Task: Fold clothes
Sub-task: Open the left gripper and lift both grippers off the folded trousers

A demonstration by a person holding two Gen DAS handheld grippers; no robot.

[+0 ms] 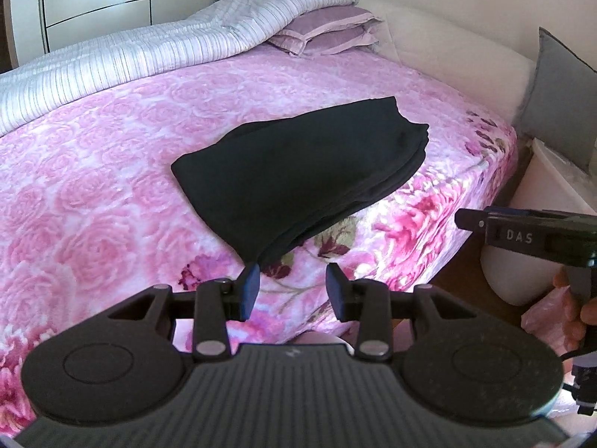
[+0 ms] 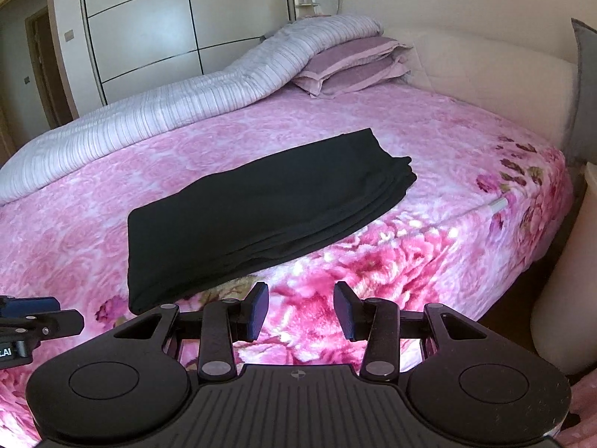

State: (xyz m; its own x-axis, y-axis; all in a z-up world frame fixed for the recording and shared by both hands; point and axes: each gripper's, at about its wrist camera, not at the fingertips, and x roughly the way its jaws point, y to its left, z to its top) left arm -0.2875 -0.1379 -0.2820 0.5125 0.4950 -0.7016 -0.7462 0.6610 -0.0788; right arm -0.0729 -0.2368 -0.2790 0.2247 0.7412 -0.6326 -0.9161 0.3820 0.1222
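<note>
A black garment (image 1: 298,175) (image 2: 261,209) lies folded into a flat stack of layers on the pink floral bed cover (image 1: 112,186) (image 2: 410,142), near the bed's front edge. My left gripper (image 1: 293,280) hangs just short of the garment's near corner, open, nothing between its fingers. My right gripper (image 2: 300,298) is also open and empty, held back from the garment's front edge over the side of the bed. Each gripper shows in the other's view: the right gripper (image 1: 522,235) at the right edge, held by a hand (image 1: 571,310), and the left gripper (image 2: 37,324) at the left edge.
A striped pale quilt (image 1: 149,52) (image 2: 186,104) is bunched along the far side of the bed, with mauve pillows (image 1: 328,30) (image 2: 358,63) at the headboard. A grey cushion (image 1: 559,100) and a white piece of furniture (image 2: 559,280) stand to the right. Wardrobe doors (image 2: 168,26) are behind.
</note>
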